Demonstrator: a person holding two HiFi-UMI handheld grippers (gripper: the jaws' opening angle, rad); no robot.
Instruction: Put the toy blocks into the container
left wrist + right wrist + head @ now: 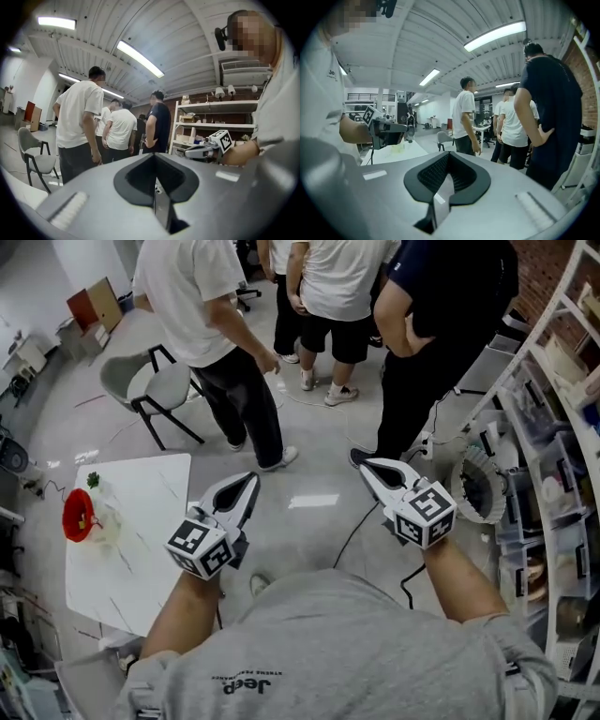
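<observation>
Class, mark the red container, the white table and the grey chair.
red container [79, 515], head view, on its red side.
white table [141, 521], head view, on the bare top.
grey chair [167, 385], head view, on the seat.

We wear a grey short-sleeved T-shirt [328, 652] with a small dark print [246, 685] across the back. Our left gripper [250, 481] and right gripper [368, 466] have pale grey shells, with black lining along the jaws. The left cube [200, 547] and the right cube [427, 512] bear black-and-white square markers.
</observation>
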